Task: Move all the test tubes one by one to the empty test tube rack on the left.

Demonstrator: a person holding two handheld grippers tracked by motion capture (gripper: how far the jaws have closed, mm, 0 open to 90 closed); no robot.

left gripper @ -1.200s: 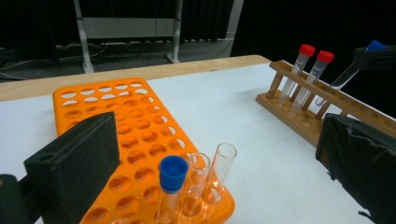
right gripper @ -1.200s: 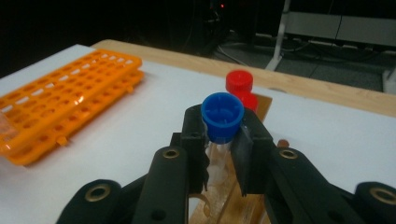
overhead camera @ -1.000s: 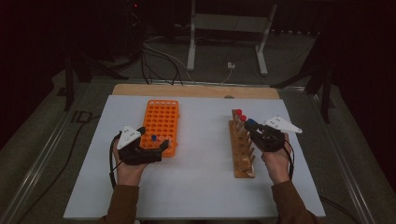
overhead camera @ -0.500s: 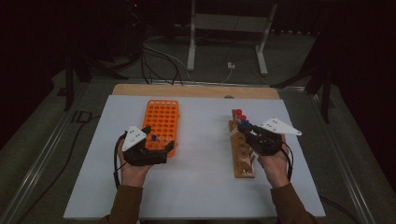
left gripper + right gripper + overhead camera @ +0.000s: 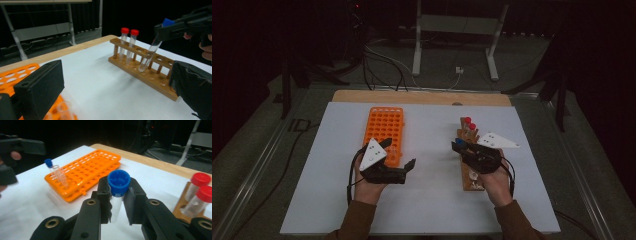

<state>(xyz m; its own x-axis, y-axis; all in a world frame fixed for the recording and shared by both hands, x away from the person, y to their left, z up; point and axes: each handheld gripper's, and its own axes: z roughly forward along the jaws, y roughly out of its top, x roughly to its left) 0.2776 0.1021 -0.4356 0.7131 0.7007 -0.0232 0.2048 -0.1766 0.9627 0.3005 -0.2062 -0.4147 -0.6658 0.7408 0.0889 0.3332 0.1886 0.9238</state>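
A wooden tube rack (image 5: 469, 172) (image 5: 147, 75) stands on the right of the white table and holds two red-capped tubes (image 5: 469, 123) (image 5: 128, 42) (image 5: 200, 190) at its far end. My right gripper (image 5: 458, 145) (image 5: 118, 192) is shut on a blue-capped tube (image 5: 152, 48) (image 5: 117, 187). That tube hangs tilted, its lower end down through a hole of the rack next to the red-capped ones. My left gripper (image 5: 398, 154) (image 5: 115, 85) is open and holds nothing, at the near right corner of the orange rack (image 5: 383, 132) (image 5: 85, 172). One blue-capped tube (image 5: 56, 173) stands in the orange rack.
The white tabletop (image 5: 427, 200) lies between the two racks and in front of both hands. A wooden strip (image 5: 422, 97) edges the table's far side. Behind it on the floor are cables and a metal stand (image 5: 452, 45).
Both hands have drifted toward the middle of the table and a little nearer the person. The right gripper keeps the blue-capped tube at the wooden rack.
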